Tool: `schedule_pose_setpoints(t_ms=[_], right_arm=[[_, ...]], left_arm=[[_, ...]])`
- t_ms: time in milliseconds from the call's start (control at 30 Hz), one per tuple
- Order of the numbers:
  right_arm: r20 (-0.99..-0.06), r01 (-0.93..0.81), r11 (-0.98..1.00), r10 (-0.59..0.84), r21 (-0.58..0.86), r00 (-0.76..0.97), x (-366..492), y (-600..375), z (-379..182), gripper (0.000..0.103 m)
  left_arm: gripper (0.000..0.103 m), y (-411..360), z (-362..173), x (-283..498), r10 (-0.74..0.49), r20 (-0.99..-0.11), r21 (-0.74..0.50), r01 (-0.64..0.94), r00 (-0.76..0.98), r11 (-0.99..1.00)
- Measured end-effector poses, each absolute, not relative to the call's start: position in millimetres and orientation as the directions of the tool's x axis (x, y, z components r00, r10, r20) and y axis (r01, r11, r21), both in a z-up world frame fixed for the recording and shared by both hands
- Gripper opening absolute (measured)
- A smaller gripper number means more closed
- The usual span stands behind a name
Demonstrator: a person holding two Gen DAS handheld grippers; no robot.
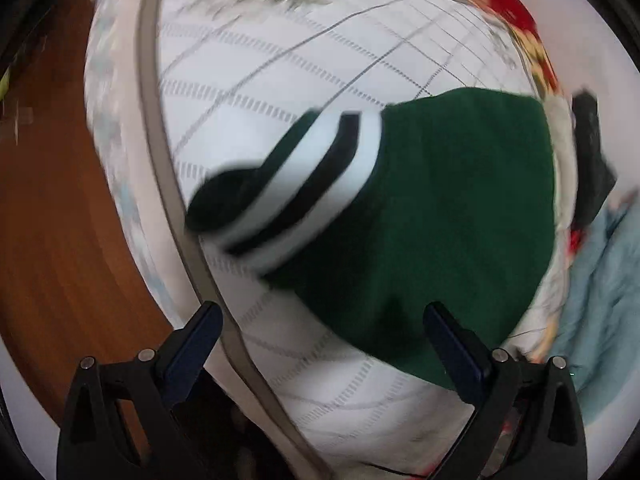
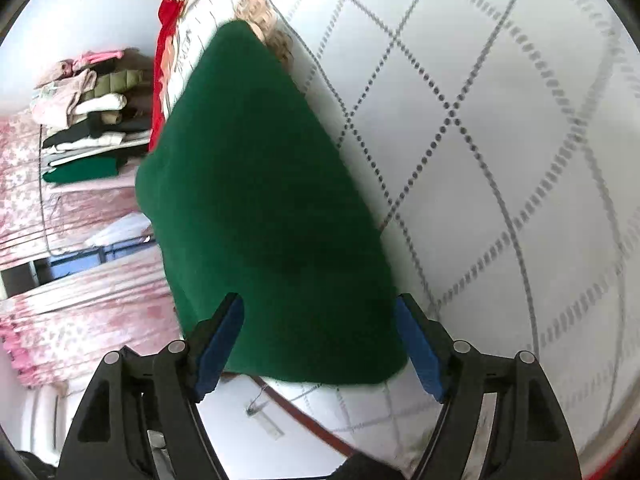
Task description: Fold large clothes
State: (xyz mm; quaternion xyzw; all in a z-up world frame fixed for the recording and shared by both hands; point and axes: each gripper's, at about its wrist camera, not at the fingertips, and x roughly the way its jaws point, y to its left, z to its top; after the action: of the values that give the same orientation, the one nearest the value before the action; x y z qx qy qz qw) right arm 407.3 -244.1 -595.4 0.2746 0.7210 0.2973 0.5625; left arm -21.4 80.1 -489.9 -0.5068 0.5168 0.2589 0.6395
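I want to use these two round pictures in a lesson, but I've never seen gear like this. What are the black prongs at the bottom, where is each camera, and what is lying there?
No robot here: a person holds a two-finger hand gripper in each hand, with a fisheye camera on each looking forward along the fingers. The black prongs are those fingers. One picture shows the left gripper, the other the right gripper. Both are open and hold nothing. Ahead lies a dark green knitted sweater, partly folded, its white-and-black striped cuff turned across it, on a white quilted bedspread with grey stitched lines. A stack of folded clothes sits to the left in the right camera's view.
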Motion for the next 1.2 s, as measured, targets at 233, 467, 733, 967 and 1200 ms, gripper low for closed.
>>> schedule_pose_setpoints(t_ms=[233,467,733,967,1200], right_arm=[[-0.508,-0.015,0.541,0.779,0.841,-0.368,445.2,-185.8,-641.0,0.087],[-0.293,0.119,0.358,0.881,0.926,-0.371,448.5,-163.9,-648.3,0.038],[-0.268,0.213,0.359,0.894,0.909,-0.36,432.4,-169.9,-661.7,0.069],[-0.326,0.131,0.396,0.871,0.909,-0.366,430.8,-130.7,-670.6,0.082],[-0.35,0.115,0.398,0.888,0.91,-0.299,425.8,-126.1,-638.0,0.034]], left_arm=[[0.102,72.8,-518.0,-23.7,-0.188,-0.911,-0.412,-0.847,0.368,0.336],[0.102,89.1,-535.3,5.7,-0.182,-0.842,-0.539,-0.794,0.507,0.28],[0.101,106.1,-540.8,30.5,-0.143,-0.772,-0.635,-0.745,0.619,0.204],[0.062,114.1,-531.2,46.0,0.02,-0.791,-0.591,-0.772,0.612,0.235],[0.017,128.6,-493.4,58.6,0.113,-0.79,-0.549,-0.777,0.603,0.308]])
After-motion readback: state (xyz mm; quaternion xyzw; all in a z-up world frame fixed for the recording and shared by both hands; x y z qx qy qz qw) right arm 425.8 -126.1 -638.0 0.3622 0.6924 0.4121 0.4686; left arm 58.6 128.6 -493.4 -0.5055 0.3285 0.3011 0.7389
